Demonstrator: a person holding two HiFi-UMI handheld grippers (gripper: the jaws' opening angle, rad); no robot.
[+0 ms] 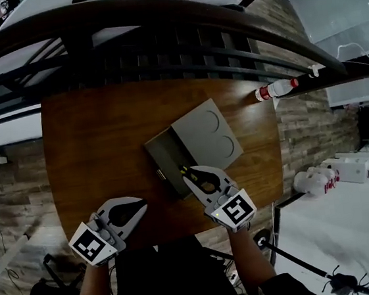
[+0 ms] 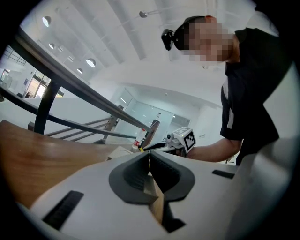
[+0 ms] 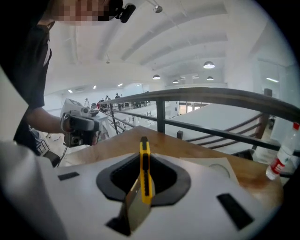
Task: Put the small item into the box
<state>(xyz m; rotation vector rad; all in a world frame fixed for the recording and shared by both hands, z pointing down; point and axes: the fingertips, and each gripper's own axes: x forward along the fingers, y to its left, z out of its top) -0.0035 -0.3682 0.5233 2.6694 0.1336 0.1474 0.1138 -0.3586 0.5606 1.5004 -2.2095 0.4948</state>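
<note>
A small yellow utility knife (image 3: 145, 174) is clamped upright between the jaws of my right gripper (image 3: 144, 151). In the head view that gripper (image 1: 187, 174) hovers at the near edge of the open grey box (image 1: 167, 157), the knife's tip (image 1: 183, 171) pointing toward it. The box's lid (image 1: 208, 134), with two round recesses, lies open to the right. My left gripper (image 1: 140, 209) hangs over the table's near left part, apart from the box. Its jaws (image 2: 149, 158) are shut with nothing between them.
The wooden table (image 1: 91, 141) carries only the box. A plastic bottle with a red label (image 1: 276, 89) lies at the far right corner. A dark metal railing (image 1: 157, 21) runs along the table's far side. White equipment (image 1: 314, 180) sits on the floor at right.
</note>
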